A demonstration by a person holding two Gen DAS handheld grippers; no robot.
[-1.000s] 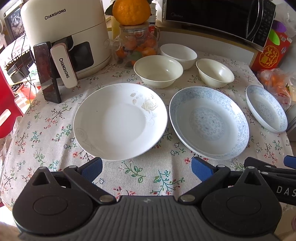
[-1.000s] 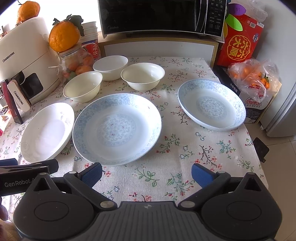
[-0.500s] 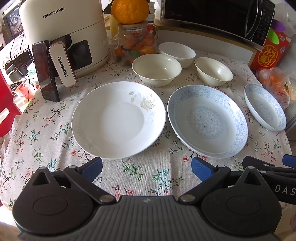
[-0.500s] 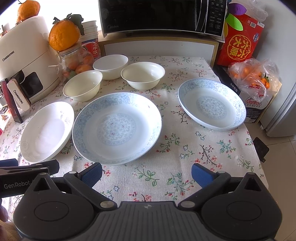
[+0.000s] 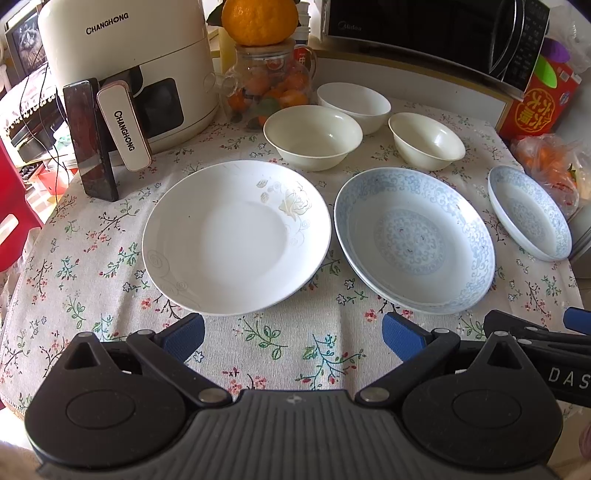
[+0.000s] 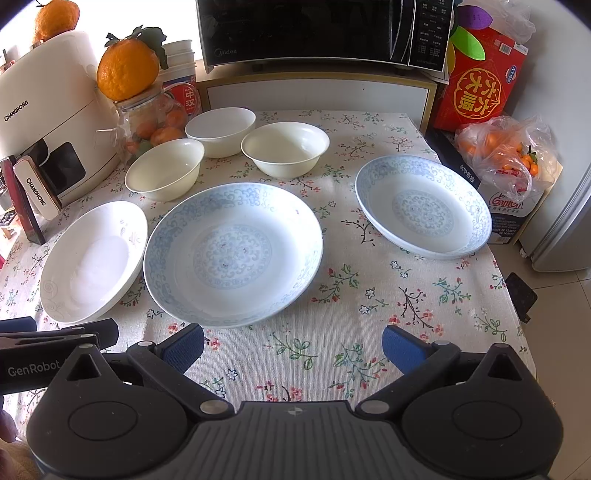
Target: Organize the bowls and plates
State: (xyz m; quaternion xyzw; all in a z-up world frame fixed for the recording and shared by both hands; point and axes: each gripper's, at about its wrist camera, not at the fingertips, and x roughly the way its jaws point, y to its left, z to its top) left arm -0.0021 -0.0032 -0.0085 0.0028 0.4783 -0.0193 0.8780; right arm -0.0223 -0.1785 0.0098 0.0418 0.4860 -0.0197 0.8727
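Note:
A white plate (image 5: 236, 236) lies at the left of the flowered tablecloth, also in the right wrist view (image 6: 92, 258). A large blue-patterned plate (image 5: 413, 240) (image 6: 232, 251) lies beside it. A smaller blue-patterned plate (image 5: 528, 212) (image 6: 423, 210) lies at the right. Three white bowls stand behind: left (image 5: 312, 136) (image 6: 164, 170), back (image 5: 352, 105) (image 6: 219, 131), right (image 5: 426, 140) (image 6: 284, 147). My left gripper (image 5: 293, 336) is open and empty at the near edge, before the white plate. My right gripper (image 6: 293, 341) is open and empty, before the large blue plate.
A white air fryer (image 5: 125, 74) and a dark upright phone (image 5: 90, 140) stand at the back left. A glass jar of fruit with an orange on top (image 5: 266, 88) is behind the bowls. A microwave (image 6: 321, 33), a red box (image 6: 480, 81) and a bag of oranges (image 6: 506, 155) are at the back right.
Both views have shifted only slightly; the left gripper has tilted a little, so the table sits marginally lower in its frame. Nothing on the table has moved. Both grippers stay open.

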